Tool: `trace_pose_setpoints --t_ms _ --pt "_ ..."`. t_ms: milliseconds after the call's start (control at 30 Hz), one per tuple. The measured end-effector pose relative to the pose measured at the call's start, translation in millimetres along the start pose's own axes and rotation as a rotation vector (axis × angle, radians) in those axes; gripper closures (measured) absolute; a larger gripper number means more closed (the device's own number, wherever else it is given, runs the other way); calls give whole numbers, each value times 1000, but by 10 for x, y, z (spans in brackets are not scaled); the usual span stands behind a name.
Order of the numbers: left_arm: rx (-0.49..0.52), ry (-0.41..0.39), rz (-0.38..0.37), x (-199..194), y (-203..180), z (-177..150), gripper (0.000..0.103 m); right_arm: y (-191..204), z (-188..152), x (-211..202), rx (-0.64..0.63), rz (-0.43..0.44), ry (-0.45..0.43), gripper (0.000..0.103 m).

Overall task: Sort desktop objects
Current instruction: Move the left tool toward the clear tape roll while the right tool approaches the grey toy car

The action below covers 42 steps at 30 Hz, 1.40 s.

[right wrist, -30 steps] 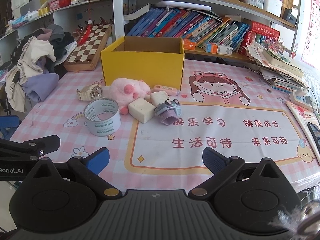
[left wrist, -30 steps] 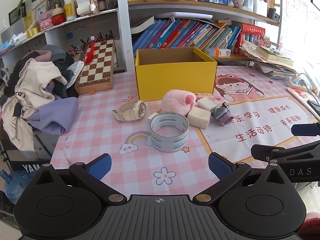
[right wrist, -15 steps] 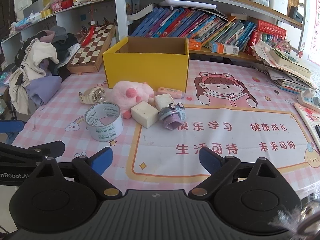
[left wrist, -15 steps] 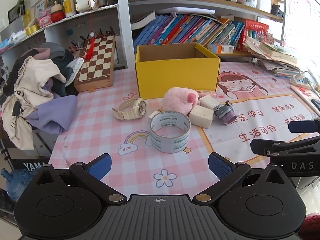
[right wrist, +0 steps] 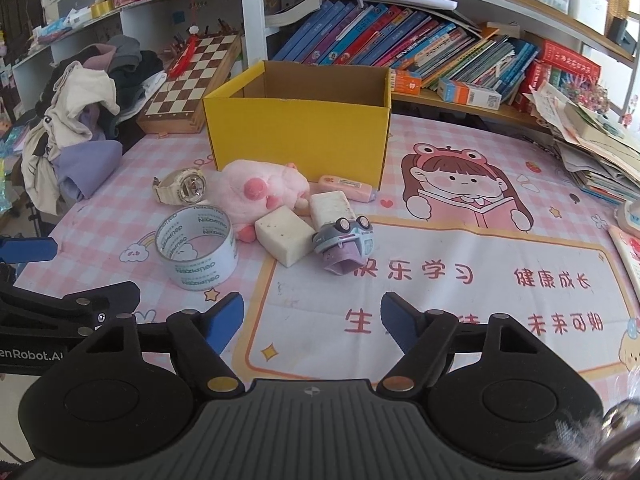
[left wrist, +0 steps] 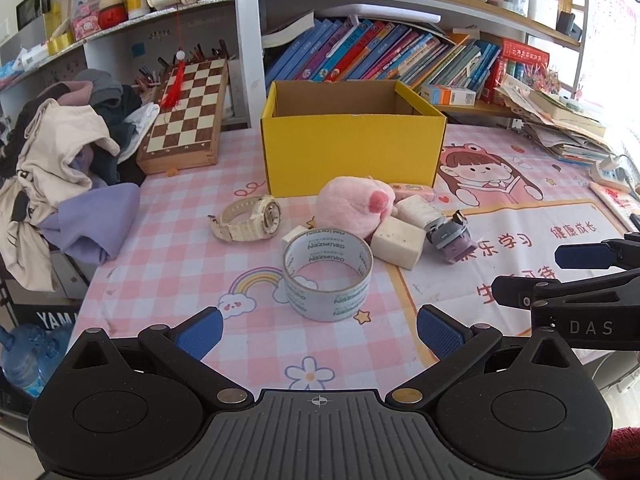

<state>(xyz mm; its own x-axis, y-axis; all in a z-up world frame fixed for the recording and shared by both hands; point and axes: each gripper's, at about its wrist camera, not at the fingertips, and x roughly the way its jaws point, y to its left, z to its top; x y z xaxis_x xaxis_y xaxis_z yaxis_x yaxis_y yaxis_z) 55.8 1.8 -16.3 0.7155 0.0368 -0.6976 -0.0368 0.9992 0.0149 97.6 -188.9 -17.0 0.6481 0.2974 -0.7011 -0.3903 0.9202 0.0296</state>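
An open yellow box (left wrist: 352, 160) (right wrist: 298, 136) stands at the back of the pink desk mat. In front of it lie a cream watch (left wrist: 250, 220) (right wrist: 180, 187), a pink plush pig (left wrist: 354, 206) (right wrist: 260, 194), a tape roll (left wrist: 328, 276) (right wrist: 196, 246), two cream blocks (left wrist: 398, 240) (right wrist: 285, 236), a grey-purple toy car (left wrist: 452, 236) (right wrist: 344, 242) and a pink eraser (right wrist: 346, 188). My left gripper (left wrist: 318, 330) is open and empty, just short of the tape roll. My right gripper (right wrist: 312, 316) is open and empty, in front of the toy car.
A chessboard (left wrist: 186, 112) leans at the back left beside a pile of clothes (left wrist: 60, 168). Shelves of books (left wrist: 380, 56) stand behind the box. Stacked papers (right wrist: 592, 148) and a power strip (left wrist: 612, 168) lie at the right edge.
Both grippers have moved forward toward the objects, so the tape roll and toy car sit closer in view. The right gripper's jaws have narrowed a little. Nothing on the desk has moved.
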Motion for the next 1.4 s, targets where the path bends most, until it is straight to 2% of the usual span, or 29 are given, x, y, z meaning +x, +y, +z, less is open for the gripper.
trace_pose_setpoints --t_ms 467,1100,1400 --pt "-30 52 35 300 -70 159 0 -273 234 383 10 40 68 27" --pt "-98 70 103 644 -112 346 0 -554 468 870 -9 101 158 17" --pt "-120 106 95 778 -103 369 0 -604 540 1071 -17 130 188 17"
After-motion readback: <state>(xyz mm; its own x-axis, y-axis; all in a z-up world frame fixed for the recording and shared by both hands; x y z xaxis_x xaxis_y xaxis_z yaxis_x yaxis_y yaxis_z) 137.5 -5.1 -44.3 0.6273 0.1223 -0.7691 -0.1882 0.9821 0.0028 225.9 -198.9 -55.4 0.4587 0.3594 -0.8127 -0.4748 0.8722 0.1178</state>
